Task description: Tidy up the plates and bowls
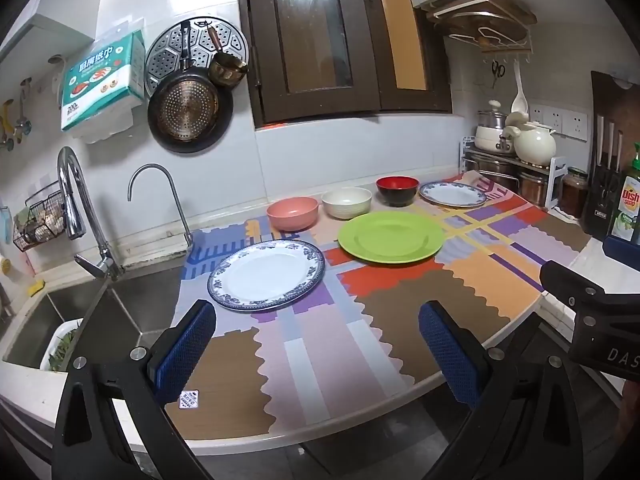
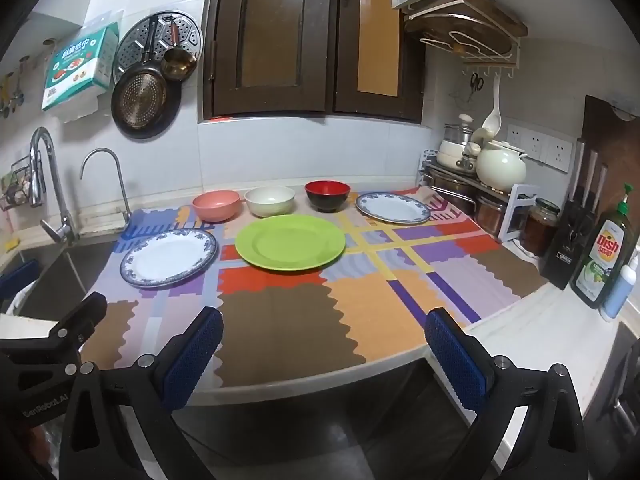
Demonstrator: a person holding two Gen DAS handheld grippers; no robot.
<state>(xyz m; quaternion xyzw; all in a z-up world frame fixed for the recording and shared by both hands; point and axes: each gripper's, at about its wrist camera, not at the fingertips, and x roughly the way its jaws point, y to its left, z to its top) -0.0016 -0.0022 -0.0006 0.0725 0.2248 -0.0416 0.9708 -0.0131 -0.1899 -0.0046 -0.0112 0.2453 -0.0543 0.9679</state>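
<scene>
Left gripper [image 1: 316,344] and right gripper [image 2: 324,350] both stand fully apart, holding and touching nothing above the near worktop [image 2: 520,332] edge, while three plates [image 2: 290,242] lie on the patterned mat [image 2: 280,320] before three bowls [image 2: 270,200] ranged along the wall.

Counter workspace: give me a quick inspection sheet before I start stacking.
Surface: patterned mat covers the counter.
Job's things: green plate central; blue-rimmed plate near the sink, another at back right; pink bowl, cream bowl, red-black bowl in a back row. Nothing stacked.
Clutter: dish soap bottle, jars, pots at right.
Grippers: left gripper and right gripper open, empty.
Cables: nothing seen.
Surroundings: pans on wall.
</scene>
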